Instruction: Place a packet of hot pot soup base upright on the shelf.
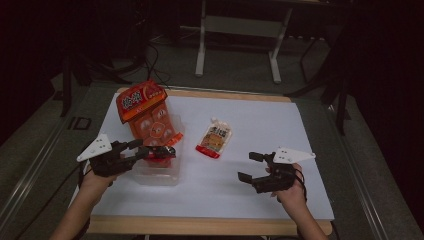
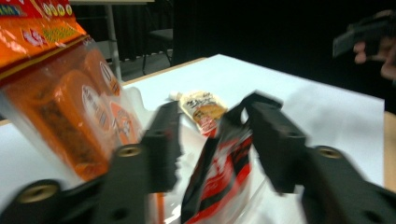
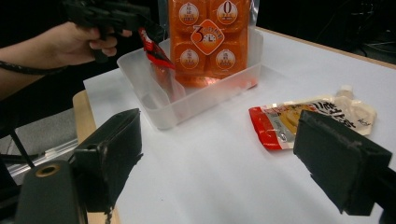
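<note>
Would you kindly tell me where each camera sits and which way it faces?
High view: above the person's side, facing forward and down on the white table; both forearms show.
Left gripper view: on the left gripper, facing the red-and-black sachet; own jaws show.
Right gripper view: on the right gripper, facing the clear bin; own jaws show.
All share the spouted pouch.

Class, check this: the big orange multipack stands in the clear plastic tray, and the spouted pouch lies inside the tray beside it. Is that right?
Not quite. The spouted pouch lies on the white table, outside the clear plastic tray and apart from it, as the right gripper view shows. The orange multipack does stand in the tray.
</note>
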{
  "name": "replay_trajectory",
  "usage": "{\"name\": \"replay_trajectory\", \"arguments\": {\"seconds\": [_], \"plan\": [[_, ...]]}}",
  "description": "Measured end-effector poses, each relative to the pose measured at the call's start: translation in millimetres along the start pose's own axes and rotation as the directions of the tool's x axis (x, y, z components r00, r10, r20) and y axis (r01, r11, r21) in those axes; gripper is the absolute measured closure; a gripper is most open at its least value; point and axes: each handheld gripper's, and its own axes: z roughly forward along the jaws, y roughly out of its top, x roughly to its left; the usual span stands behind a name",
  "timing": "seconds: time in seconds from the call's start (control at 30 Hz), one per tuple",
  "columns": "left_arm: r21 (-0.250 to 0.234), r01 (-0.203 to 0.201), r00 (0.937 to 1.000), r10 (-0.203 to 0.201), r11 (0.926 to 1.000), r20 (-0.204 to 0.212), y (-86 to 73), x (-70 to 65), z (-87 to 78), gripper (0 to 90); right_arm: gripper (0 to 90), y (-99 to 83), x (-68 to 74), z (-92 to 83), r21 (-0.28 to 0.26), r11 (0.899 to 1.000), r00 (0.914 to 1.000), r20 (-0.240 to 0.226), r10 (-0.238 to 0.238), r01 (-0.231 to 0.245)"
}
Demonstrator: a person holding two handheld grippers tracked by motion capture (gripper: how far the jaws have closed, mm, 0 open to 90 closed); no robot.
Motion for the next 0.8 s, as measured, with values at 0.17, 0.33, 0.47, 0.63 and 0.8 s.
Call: {"name": "replay_trajectory", "arguments": {"seconds": [0.17,0.33,0.47,0.63,0.8], "plan": [[-0.006,0.028,0.9996,-0.028,0.9996,-0.002,14.8,-10.4,1.2,16.8,15.2,-0.7,-0.4,0.0,0.0,1.0,1.0,-0.001,0.003,-0.003],[-0.015,0.025,0.9996,-0.025,0.9996,-0.01,23.3,-22.9,5.6,7.8,15.2,-0.5,-0.6,-0.9,-0.003,1.0,1.0,0.001,0.002,-0.002],[-0.03,0.04,0.9992,-0.04,0.9988,-0.007,27.8,-31.2,8.1,2.3,15.2,-0.8,-1.0,-1.4,-0.003,1.0,1.0,0.0,0.004,-0.004],[-0.019,0.024,0.9995,-0.024,0.9995,0.021,31.2,-45.2,11.8,2.4,15.2,-0.9,-0.6,-2.4,-0.002,1.0,1.0,0.004,0.005,-0.005],[-0.019,0.006,0.9994,-0.005,0.9998,0.034,32.7,-59.5,15.0,2.3,15.2,-0.8,-1.2,-2.7,-0.002,1.0,1.0,0.003,0.007,-0.007]]}}
